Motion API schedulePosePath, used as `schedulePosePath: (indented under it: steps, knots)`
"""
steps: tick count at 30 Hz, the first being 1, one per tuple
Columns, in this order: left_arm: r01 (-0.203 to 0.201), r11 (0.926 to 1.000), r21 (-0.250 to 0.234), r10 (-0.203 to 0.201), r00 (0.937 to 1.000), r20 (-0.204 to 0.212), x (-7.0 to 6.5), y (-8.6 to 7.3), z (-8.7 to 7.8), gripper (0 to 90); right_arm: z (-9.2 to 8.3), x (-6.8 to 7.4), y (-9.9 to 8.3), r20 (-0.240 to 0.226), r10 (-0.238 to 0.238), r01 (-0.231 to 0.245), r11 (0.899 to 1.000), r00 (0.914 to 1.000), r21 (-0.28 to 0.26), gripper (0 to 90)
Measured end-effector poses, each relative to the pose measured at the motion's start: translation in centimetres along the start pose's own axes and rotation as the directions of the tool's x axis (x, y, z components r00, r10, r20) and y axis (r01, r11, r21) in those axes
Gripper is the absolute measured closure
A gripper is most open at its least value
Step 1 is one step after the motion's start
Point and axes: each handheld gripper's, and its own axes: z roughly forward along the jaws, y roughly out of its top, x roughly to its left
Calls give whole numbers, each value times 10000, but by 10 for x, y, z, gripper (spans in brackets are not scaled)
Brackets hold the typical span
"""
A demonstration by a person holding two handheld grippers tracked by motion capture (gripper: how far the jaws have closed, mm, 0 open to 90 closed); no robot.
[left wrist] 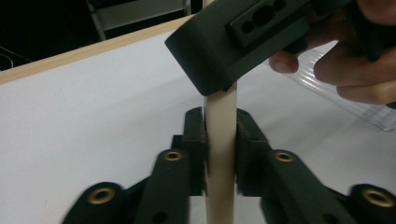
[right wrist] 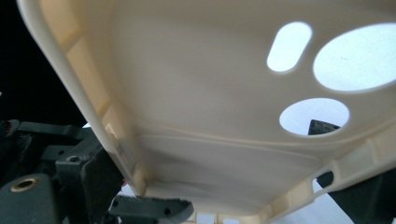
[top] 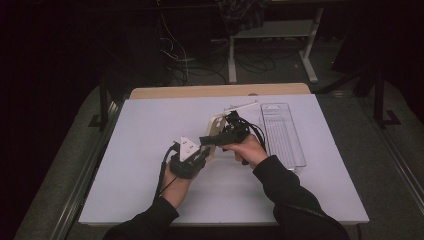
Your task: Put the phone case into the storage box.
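Observation:
A cream phone case (top: 218,125) with round and oval camera cut-outs is held up over the white table, between both grippers. My left gripper (top: 204,151) grips its lower edge from below; in the left gripper view the pads (left wrist: 196,140) press on both sides of the thin case wall (left wrist: 220,116), with the left gripper (left wrist: 220,144) shut on it. My right gripper (top: 209,139) reaches in from the right. In the right gripper view the case's inside (right wrist: 210,93) spans the right gripper (right wrist: 229,191), with a jaw against each long side.
A clear plastic tray (top: 282,132) lies lengthwise at the right of the white table (top: 140,150). A thin white strip (top: 243,106) lies just left of the tray's far end. Desk legs and cables stand beyond the table's wooden back edge (top: 220,91).

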Motion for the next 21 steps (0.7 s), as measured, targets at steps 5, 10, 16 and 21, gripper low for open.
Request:
schedulePosePath:
  steps: [5,10,16,21]
  knots:
    - [1,9998,213,-6,9997,242,2,2,0,497,-1,0,0,118,-30,29,10000,9999,81,82]
    - [-153,9972,731,99,9972,735,11,4,0,359,0,-3,-1,293,-46,42,9999,9996,130,82]
    - [-335,9943,1010,201,9912,1310,17,4,-4,232,-1,-4,-1,515,-55,45,9998,9987,190,82]
    - [-193,9955,933,17,9827,1853,25,4,-10,165,-3,-4,-1,603,-112,102,9998,9981,167,82]
